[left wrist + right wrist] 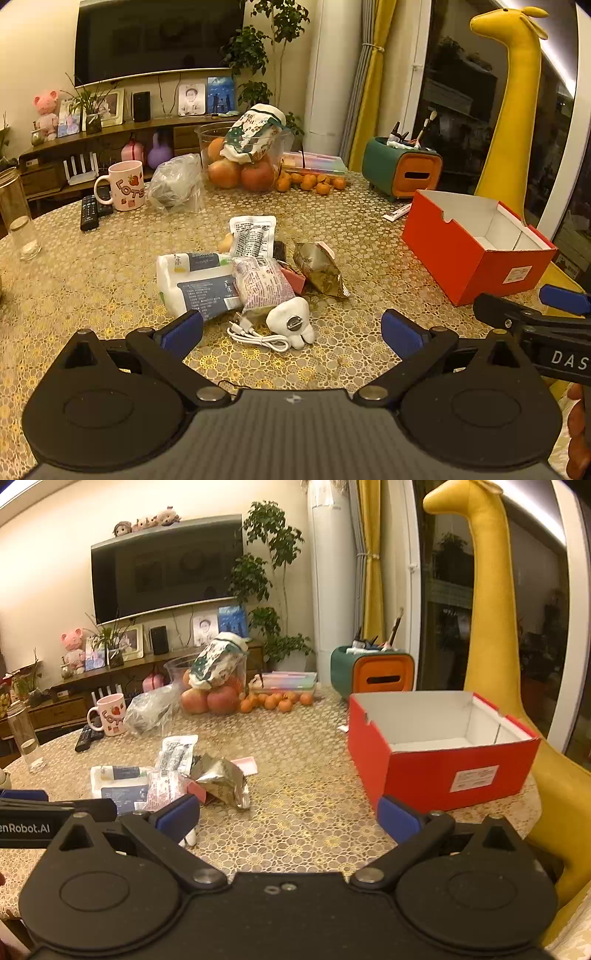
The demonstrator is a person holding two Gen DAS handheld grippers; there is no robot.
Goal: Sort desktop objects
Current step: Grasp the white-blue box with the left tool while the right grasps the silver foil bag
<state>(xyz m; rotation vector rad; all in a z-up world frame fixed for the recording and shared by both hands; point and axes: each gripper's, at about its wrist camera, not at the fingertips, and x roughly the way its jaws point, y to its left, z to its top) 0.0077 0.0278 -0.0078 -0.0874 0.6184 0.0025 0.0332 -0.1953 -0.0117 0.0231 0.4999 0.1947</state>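
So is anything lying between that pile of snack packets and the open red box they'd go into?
Nothing visible: between the pile of snack packets and the open red cardboard box lies only bare gold-patterned tablecloth. Both the left gripper and right gripper stand open, empty.

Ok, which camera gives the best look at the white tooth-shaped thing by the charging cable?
The left wrist view: the tooth-shaped toy lies whole and unobstructed. In the right wrist view only a white sliver shows below the right hand-held gripper's finger.

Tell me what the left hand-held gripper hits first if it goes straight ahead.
Likely the white tooth-shaped gadget and its coiled cable, lying between the open jaws of the left hand-held gripper; depth is unclear.
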